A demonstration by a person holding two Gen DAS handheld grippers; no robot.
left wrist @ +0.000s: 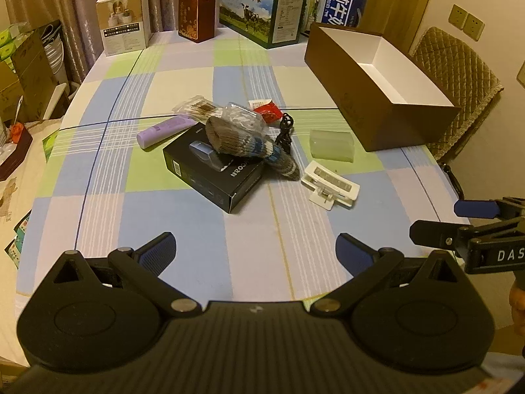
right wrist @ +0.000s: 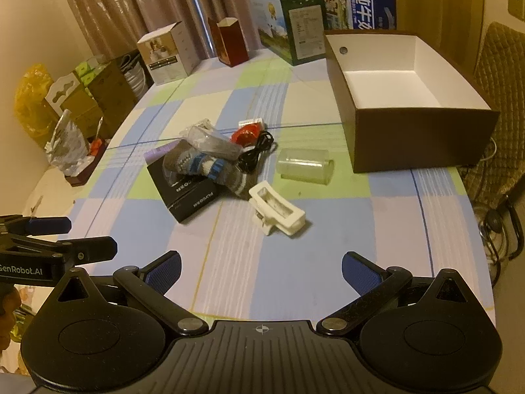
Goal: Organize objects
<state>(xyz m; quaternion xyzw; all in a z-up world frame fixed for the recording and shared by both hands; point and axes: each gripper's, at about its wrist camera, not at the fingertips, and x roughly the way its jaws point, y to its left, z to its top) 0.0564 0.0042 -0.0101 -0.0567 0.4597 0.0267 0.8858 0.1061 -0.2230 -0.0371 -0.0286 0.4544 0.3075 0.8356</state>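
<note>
White plastic catches the eye first: the white clip (right wrist: 277, 211) lies nearest the front edge of the checked tablecloth (right wrist: 328, 229), just at twelve o'clock from the right gripper (right wrist: 261, 272), whose jaws stand wide with nothing between them. The left gripper (left wrist: 256, 251) hangs equally wide and empty, and from it the clip sits off at one o'clock, so the right hand looks the nearer one. The clip's long axis runs from ten o'clock to four in the right wrist view, slantwise to the jaws, so I'd guess a wrist turn comes before any pinch. Behind it, the striped sock (right wrist: 210, 169) drapes over the black box (right wrist: 187, 193), the clear cup (right wrist: 303, 165) lies on its side, and the open brown box (right wrist: 423, 138), empty, waits at two o'clock.
</note>
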